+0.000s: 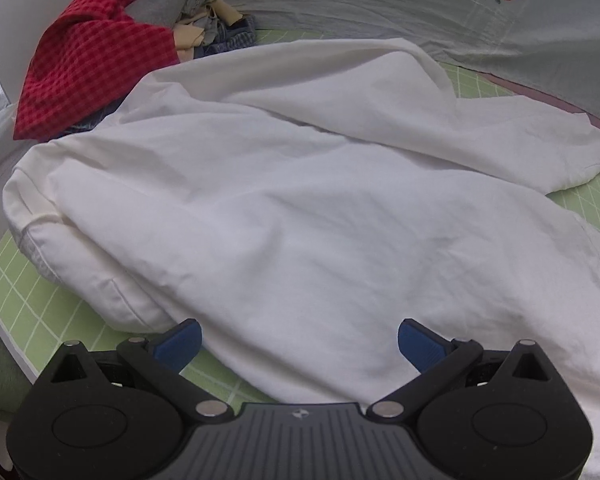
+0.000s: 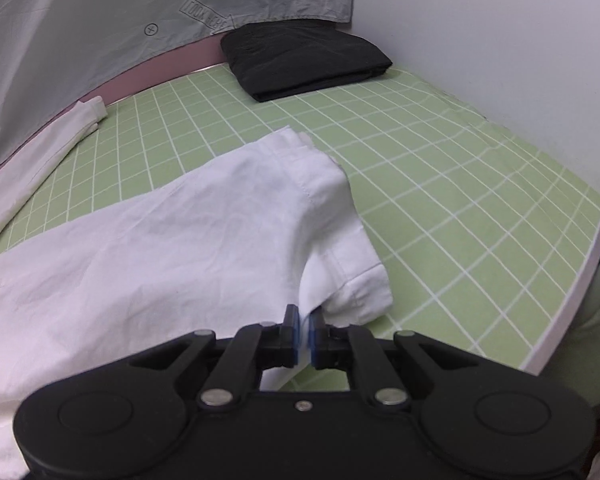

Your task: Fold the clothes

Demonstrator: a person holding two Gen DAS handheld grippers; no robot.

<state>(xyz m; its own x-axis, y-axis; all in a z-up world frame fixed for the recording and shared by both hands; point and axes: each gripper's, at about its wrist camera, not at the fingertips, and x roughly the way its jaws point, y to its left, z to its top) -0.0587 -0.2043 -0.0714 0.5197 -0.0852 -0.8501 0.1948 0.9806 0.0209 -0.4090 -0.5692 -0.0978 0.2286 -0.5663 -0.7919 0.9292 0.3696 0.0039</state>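
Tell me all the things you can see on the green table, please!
White garment: one, white, spread across the middle of the mat; one end lifted.
Cutting mat: one, light green with white grid lines, covering the table.
Folded black garment: one, black, far end of the mat near the wall.
Pile of clothes: one heap, grey, tan and blue, far left corner.
Red checked cloth: one, red, draped on that pile.
Grey sheet: one, grey with a small carrot print, hanging behind the mat.
Left gripper: one, black with blue pads, jaws open above the garment.
Right gripper: one, black, jaws shut on the garment's edge.
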